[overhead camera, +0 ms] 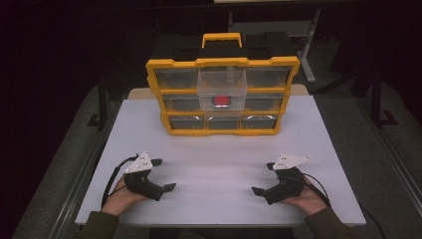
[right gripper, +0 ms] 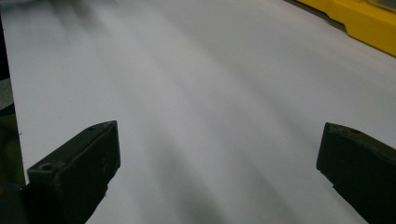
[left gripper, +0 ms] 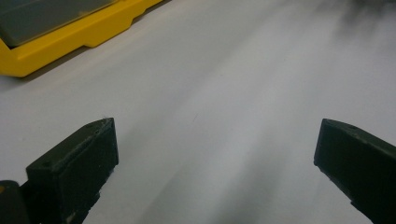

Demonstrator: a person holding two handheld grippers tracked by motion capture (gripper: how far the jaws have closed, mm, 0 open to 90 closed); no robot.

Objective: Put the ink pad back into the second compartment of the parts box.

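High view looks down; gripper views skim the table [overhead camera: 219, 169] (shared) closely.

Before you lies a white board [overhead camera: 219, 149], bare and matte across its near half; it also shows in both gripper views [left gripper: 224, 93] [right gripper: 210, 93]. You see a beige tabletop [overhead camera: 300, 89] peeking out past its far edge. A black stand [overhead camera: 102, 99] rises at your left and another [overhead camera: 376, 99] at your right. Far back, a pale metal table leg [overhead camera: 308, 55] slants to the dark floor.
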